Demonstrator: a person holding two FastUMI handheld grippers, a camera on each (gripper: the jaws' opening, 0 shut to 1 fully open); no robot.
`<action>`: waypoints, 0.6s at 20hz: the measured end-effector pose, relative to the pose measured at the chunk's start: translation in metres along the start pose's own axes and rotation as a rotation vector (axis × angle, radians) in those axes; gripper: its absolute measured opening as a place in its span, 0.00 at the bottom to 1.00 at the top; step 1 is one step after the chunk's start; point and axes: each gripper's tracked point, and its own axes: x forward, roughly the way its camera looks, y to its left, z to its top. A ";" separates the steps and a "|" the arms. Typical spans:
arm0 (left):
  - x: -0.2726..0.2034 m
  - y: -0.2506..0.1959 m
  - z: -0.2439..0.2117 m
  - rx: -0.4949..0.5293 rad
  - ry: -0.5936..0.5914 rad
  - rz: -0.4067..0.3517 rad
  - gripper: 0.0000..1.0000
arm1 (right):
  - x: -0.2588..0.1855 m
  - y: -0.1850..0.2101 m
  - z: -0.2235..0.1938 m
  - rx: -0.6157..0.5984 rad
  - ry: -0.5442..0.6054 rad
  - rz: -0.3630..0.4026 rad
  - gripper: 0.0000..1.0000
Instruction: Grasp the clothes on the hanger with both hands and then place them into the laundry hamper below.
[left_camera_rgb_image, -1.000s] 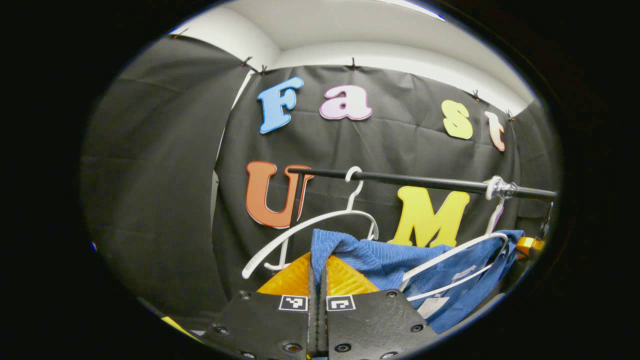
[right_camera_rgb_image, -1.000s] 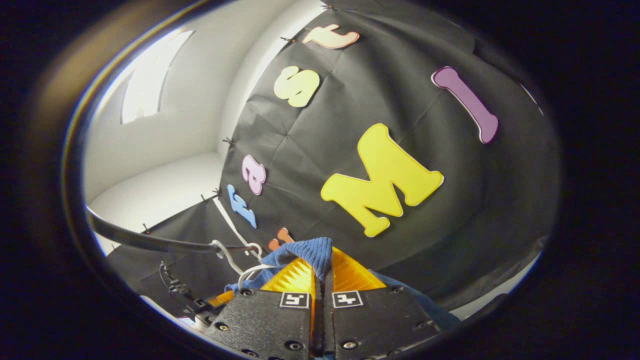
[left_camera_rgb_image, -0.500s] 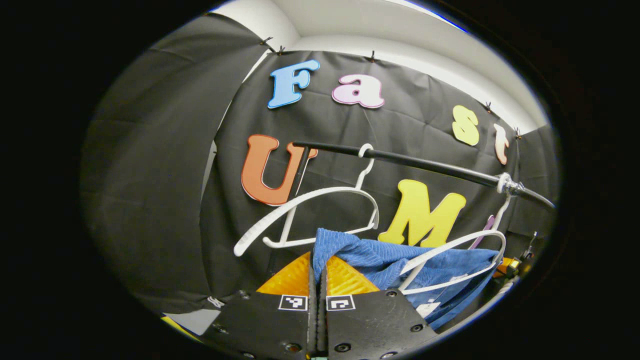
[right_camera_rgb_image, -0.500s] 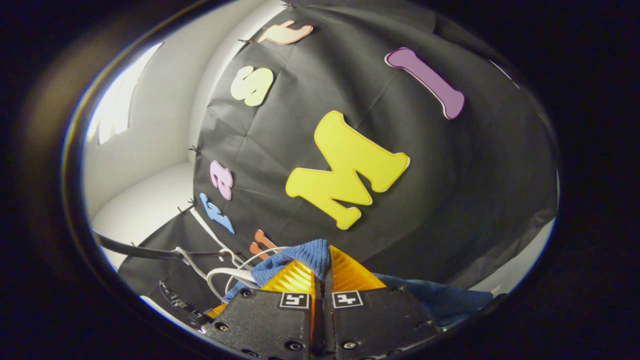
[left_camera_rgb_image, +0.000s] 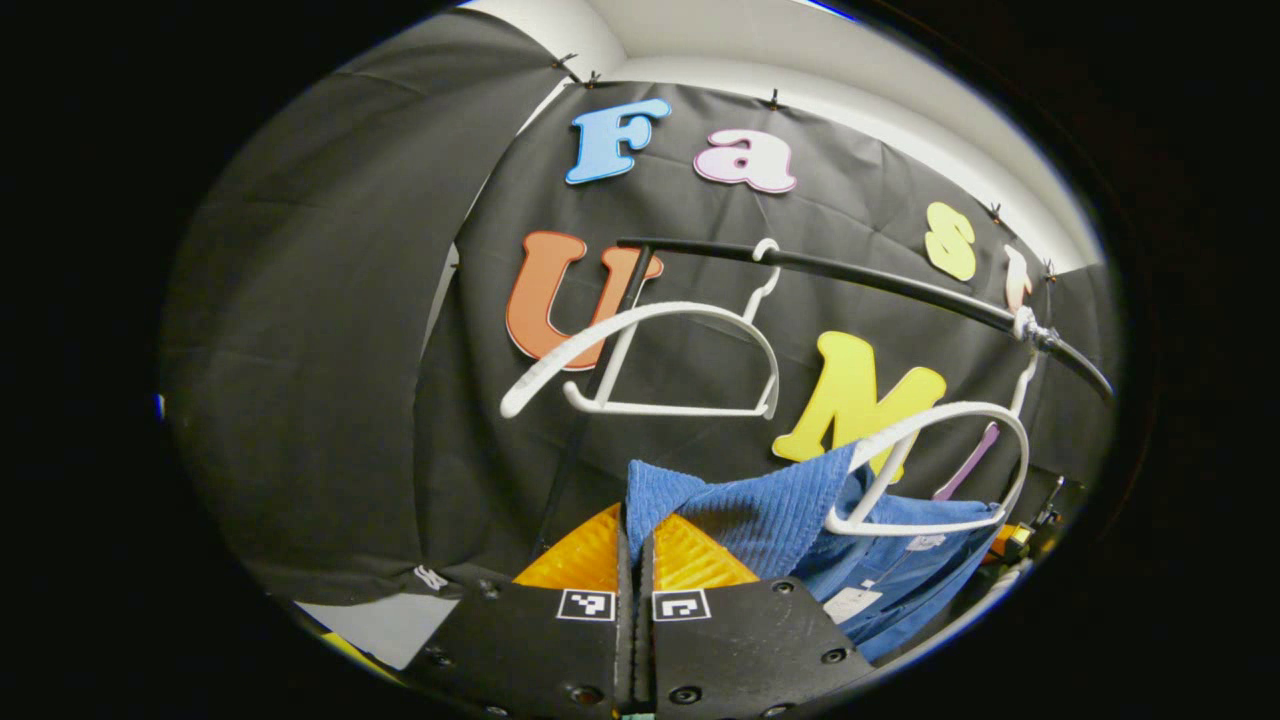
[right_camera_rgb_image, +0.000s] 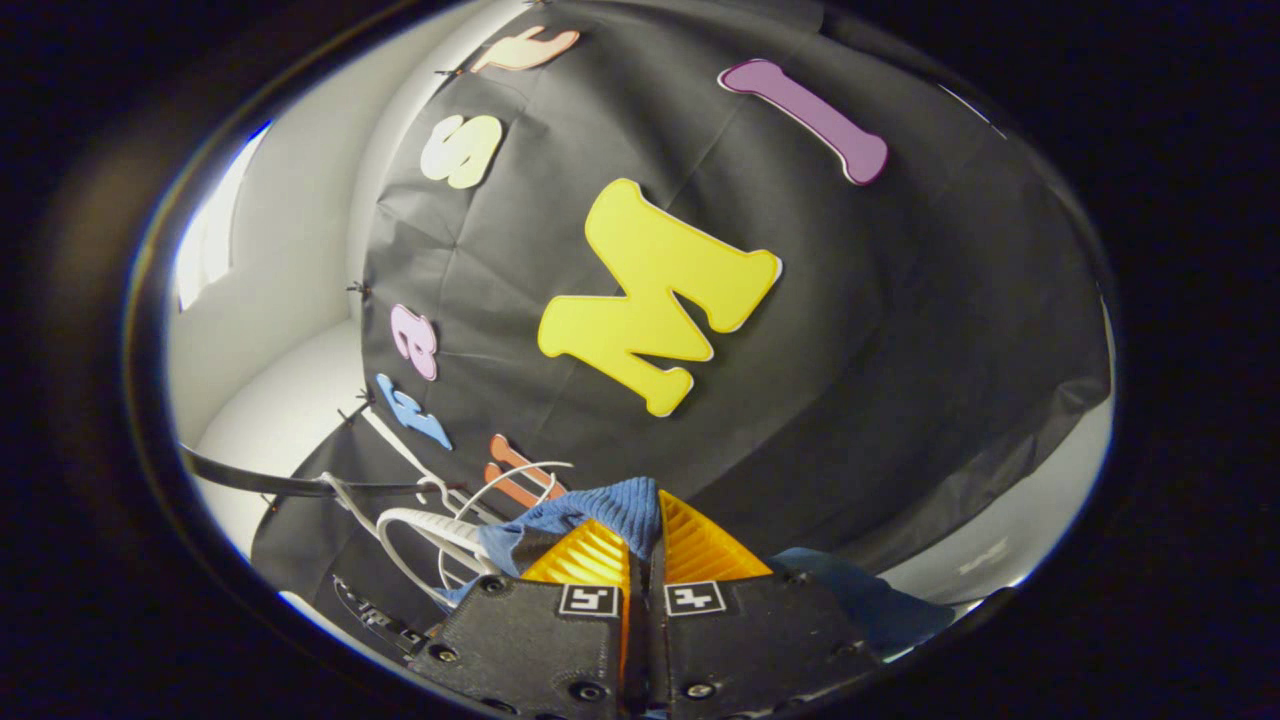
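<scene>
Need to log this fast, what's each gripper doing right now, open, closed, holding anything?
Left gripper: closed, pinching the blue garment.
Right gripper: closed, pinching the same blue garment.

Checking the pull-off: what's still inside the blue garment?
The blue garment hangs partly behind the right white hanger; the cloth hides whether it is free. Both grippers pinch it.

Two white plastic hangers (left_camera_rgb_image: 650, 355) (left_camera_rgb_image: 935, 460) on one black clothes rail (left_camera_rgb_image: 860, 280). One blue knitted garment (left_camera_rgb_image: 770, 515). Two grippers (left_camera_rgb_image: 635, 545) (right_camera_rgb_image: 645, 545), each clamped on the garment.
</scene>
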 end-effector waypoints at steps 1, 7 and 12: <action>-0.004 0.001 -0.003 -0.002 0.003 -0.002 0.00 | -0.001 -0.003 -0.002 0.009 0.005 -0.008 0.04; -0.016 0.016 -0.040 0.007 0.080 0.039 0.00 | -0.007 -0.049 -0.043 0.021 0.082 -0.129 0.04; -0.031 0.023 -0.092 0.004 0.177 0.083 0.00 | -0.023 -0.084 -0.094 -0.006 0.167 -0.198 0.04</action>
